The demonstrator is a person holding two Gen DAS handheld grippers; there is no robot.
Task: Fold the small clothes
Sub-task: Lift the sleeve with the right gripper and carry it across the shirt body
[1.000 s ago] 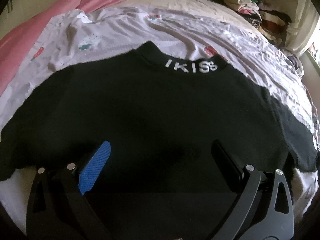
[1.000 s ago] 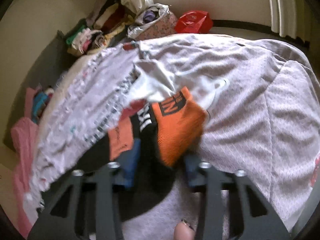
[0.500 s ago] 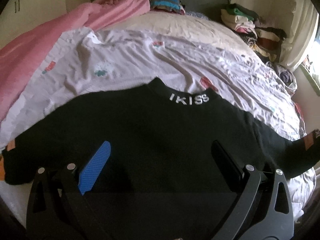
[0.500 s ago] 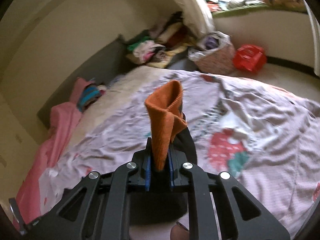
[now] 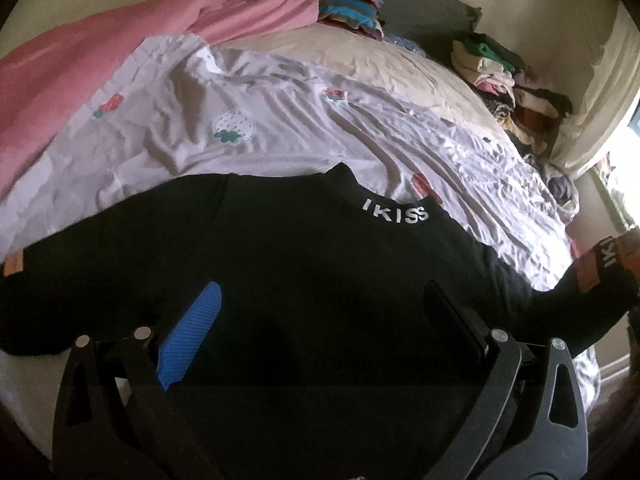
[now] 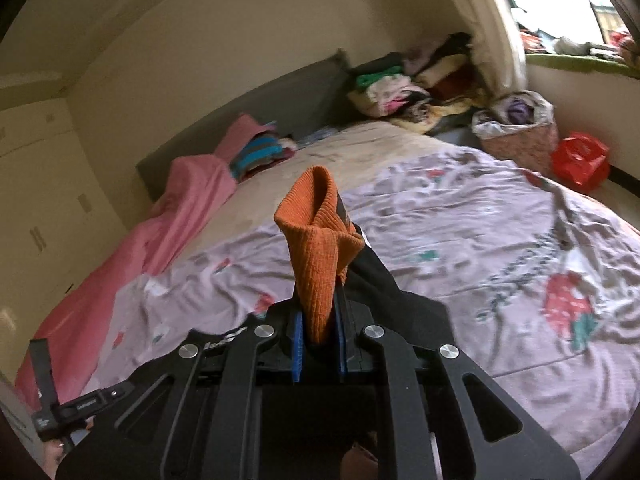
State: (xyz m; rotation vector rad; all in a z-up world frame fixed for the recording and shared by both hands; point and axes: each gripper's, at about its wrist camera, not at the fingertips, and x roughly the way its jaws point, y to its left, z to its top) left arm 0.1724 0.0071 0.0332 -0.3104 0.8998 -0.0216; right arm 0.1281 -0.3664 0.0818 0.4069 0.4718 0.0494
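A black sweater [image 5: 304, 272] with white "IKISS" lettering on its collar [image 5: 394, 214] lies spread on the bed. My left gripper [image 5: 320, 316] is open and hovers over the sweater's lower body, empty. My right gripper [image 6: 318, 344] is shut on the sweater's orange ribbed cuff [image 6: 316, 248] and holds it up above the bed, the black sleeve [image 6: 384, 284] trailing down to the right. That lifted sleeve end, with its orange patch, shows at the right edge of the left wrist view [image 5: 600, 268]. The other sleeve end lies at the left [image 5: 16, 268].
The bed has a pale strawberry-print sheet [image 5: 280, 128] and a pink blanket [image 5: 80, 64] along the left. Stacks of clothes [image 6: 404, 84] sit by the headboard. A basket [image 6: 520, 128] and a red bag [image 6: 580, 160] stand on the floor by the window.
My right gripper has closed on the orange cuff and lifted it up off the bed. The left gripper has pulled back and risen slightly, staying open.
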